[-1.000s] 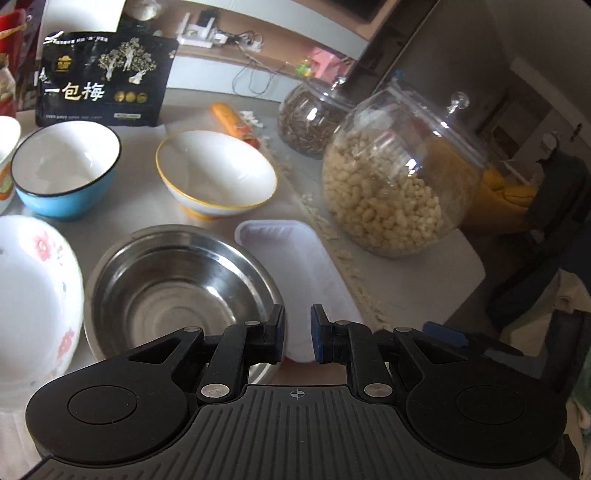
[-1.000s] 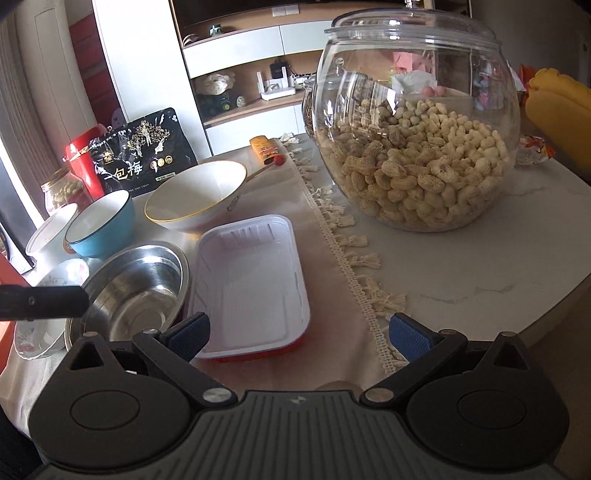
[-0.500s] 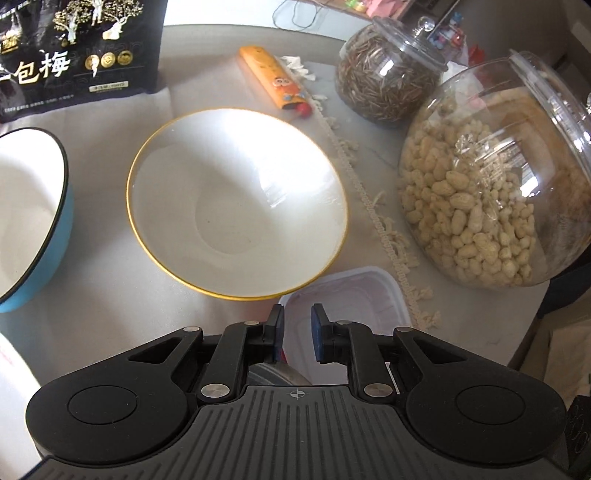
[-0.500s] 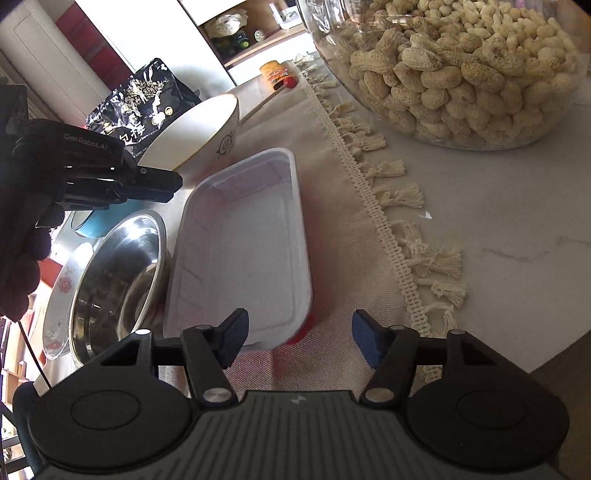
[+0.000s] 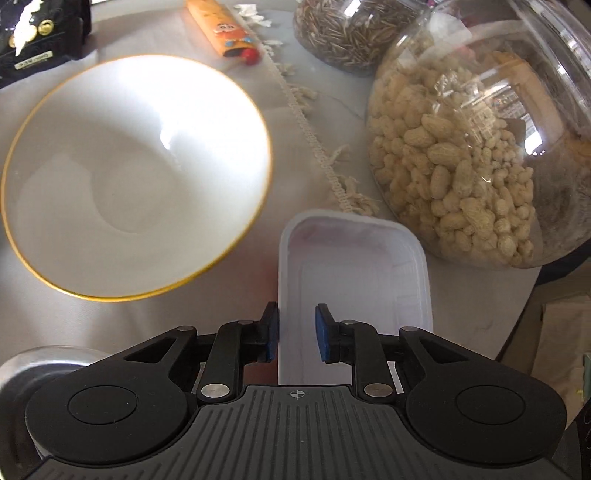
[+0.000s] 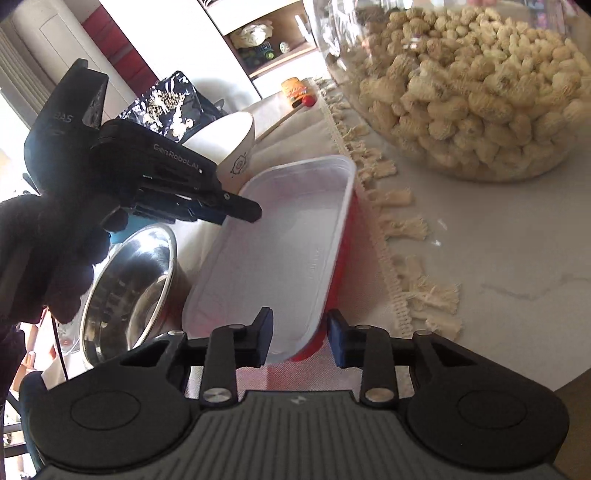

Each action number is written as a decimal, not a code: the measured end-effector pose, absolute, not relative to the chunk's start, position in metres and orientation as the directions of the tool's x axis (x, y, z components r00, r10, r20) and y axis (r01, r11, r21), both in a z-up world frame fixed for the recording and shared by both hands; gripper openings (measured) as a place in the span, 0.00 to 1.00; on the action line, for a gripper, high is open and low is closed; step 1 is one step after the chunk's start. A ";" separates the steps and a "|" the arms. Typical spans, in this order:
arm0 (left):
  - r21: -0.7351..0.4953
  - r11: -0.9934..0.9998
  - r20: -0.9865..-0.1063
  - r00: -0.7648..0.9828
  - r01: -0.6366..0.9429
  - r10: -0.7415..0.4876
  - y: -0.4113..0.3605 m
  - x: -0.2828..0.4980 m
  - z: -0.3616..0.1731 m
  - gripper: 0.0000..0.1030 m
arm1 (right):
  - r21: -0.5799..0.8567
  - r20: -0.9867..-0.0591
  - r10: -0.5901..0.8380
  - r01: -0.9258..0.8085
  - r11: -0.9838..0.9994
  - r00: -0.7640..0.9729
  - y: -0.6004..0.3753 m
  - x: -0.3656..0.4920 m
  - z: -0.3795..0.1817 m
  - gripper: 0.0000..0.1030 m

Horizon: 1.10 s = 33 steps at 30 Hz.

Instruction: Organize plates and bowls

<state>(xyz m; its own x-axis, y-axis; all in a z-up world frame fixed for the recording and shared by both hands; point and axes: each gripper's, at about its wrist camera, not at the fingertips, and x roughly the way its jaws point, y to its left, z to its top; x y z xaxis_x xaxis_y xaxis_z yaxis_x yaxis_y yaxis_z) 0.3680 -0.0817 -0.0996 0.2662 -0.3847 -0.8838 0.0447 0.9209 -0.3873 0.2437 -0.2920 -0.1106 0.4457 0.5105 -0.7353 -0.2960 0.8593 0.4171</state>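
A white tray (image 5: 354,280) with red outer walls (image 6: 280,240) lies on the cloth beside a steel bowl (image 6: 133,291). A gold-rimmed white bowl (image 5: 136,173) stands behind them. My left gripper (image 5: 297,332) hangs over the tray's left rim. Its jaws are opening a little, the rim stands between them, and the pads do not press it. The right wrist view shows that gripper (image 6: 243,212) held by a dark-gloved hand (image 6: 48,258). My right gripper (image 6: 300,341) is closing on the tray's near corner, which fills the gap between its pads.
A big glass jar of peanuts (image 5: 472,147) stands close to the right of the tray, with a jar of seeds (image 5: 343,33) behind it. An orange packet (image 5: 225,33) and a black snack bag (image 6: 166,103) lie at the back. The table edge (image 6: 517,369) runs near right.
My left gripper has travelled from above the steel bowl, past the gold-rimmed bowl, to the tray's left rim, and its jaws parted slightly. My right gripper sank to the tray's near corner and closed from wide.
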 end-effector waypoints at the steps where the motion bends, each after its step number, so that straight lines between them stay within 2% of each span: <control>1: -0.389 0.920 -0.883 0.262 0.052 -0.389 -0.088 0.368 -0.101 0.23 | 0.399 -0.733 0.493 -0.291 0.870 0.469 -0.298 0.245 -0.107 0.30; 6: -0.382 0.922 -0.893 0.236 0.055 -0.384 -0.101 0.364 -0.106 0.25 | 0.353 -0.747 0.417 -0.223 0.909 0.518 -0.324 0.256 -0.103 0.31; 10: -0.459 0.888 -0.866 0.212 0.026 -0.453 -0.093 0.353 -0.104 0.25 | 0.318 -0.758 0.351 -0.158 0.935 0.550 -0.339 0.256 -0.103 0.31; 12: -0.485 0.875 -0.848 0.236 0.019 -0.475 -0.087 0.348 -0.097 0.25 | 0.313 -0.758 0.331 -0.133 0.941 0.562 -0.342 0.255 -0.103 0.37; 17: -0.565 0.824 -0.744 0.401 0.051 -0.535 -0.048 0.316 -0.057 0.25 | 0.256 -0.723 0.257 -0.098 0.962 0.642 -0.332 0.242 -0.090 0.63; 18: -0.567 0.821 -0.725 0.435 0.064 -0.534 -0.039 0.307 -0.049 0.25 | 0.253 -0.712 0.255 -0.100 0.962 0.654 -0.329 0.239 -0.086 0.64; 20: -0.552 0.830 -0.679 0.534 0.082 -0.504 -0.010 0.282 -0.030 0.25 | 0.271 -0.675 0.284 -0.129 0.954 0.681 -0.318 0.234 -0.075 0.67; 23: -0.479 0.877 -0.638 0.670 0.041 -0.380 0.033 0.240 -0.010 0.25 | 0.325 -0.632 0.368 -0.198 0.925 0.682 -0.292 0.229 -0.064 0.75; 28: -0.369 0.921 -0.681 0.711 -0.128 -0.174 0.089 0.192 -0.023 0.25 | 0.389 -0.648 0.500 -0.314 0.866 0.575 -0.220 0.229 -0.065 0.78; 33: -0.441 0.873 -0.712 0.673 -0.208 -0.199 0.120 0.171 -0.060 0.25 | 0.396 -0.714 0.523 -0.347 0.850 0.466 -0.159 0.234 -0.086 0.79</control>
